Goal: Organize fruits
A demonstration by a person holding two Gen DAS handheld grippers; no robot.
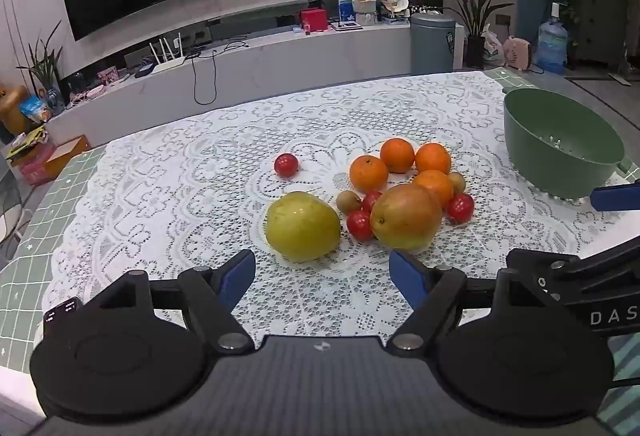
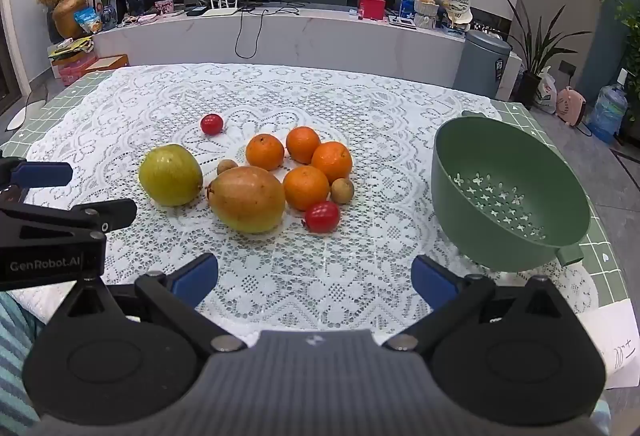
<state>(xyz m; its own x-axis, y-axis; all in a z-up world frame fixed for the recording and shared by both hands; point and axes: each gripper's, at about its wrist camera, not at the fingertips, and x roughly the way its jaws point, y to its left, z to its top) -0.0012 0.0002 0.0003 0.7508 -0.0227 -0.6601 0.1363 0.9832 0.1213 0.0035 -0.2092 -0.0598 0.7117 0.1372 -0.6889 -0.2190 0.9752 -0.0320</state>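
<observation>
Colander [image 2: 508,192]: sitting empty, right of the fruit pile.
Mango [image 2: 247,198]: lying left of the colander, long axis crosswise to both grippers.
Right gripper [image 2: 315,278]: hovering nearer the colander, jaws gaping wide, empty.
Left gripper [image 1: 322,276]: facing the pear [image 1: 303,225], jaws wide.

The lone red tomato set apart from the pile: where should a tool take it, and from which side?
Grip the lone tomato across its round middle, coming from above. It is small and low on the lace cloth, with bare cloth all round, so the fingers can likely straddle it without nudging the oranges.
</observation>
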